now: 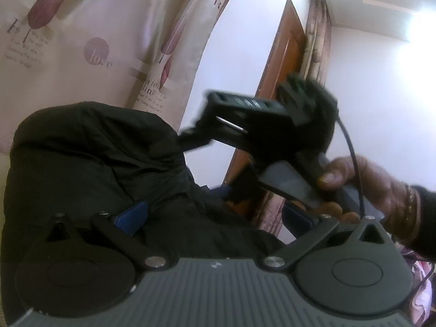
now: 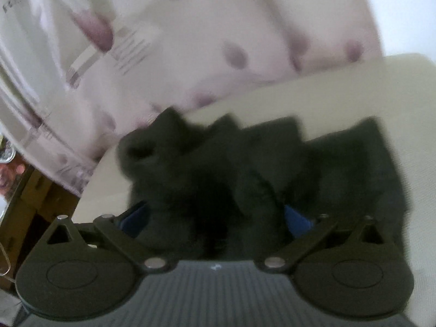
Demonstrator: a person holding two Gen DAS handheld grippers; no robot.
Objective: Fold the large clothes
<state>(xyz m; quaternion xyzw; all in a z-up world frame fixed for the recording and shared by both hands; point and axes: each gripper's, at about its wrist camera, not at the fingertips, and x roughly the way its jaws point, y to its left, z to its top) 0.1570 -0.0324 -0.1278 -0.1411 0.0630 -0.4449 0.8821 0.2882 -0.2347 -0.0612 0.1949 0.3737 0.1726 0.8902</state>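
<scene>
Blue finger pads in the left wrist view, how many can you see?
2. One blue pad sits low on the left against the black garment; the other is low on the right, darker and partly hidden behind the hand.

garment: matt black cloth | door: glossy wood

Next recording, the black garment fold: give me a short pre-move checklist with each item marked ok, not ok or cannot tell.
1. Right gripper open: ok, its blue fingers stand wide apart.
2. Right gripper free of the black garment: cannot tell, dark cloth fills the gap and the view is blurred.
3. Left gripper holding cloth: cannot tell, the garment lies between its wide-set fingers.
4. Garment on the pale surface: ok.
5. Fold neat: not ok, it is bunched.
6. Grippers apart: ok, right gripper ahead of the left.
</scene>
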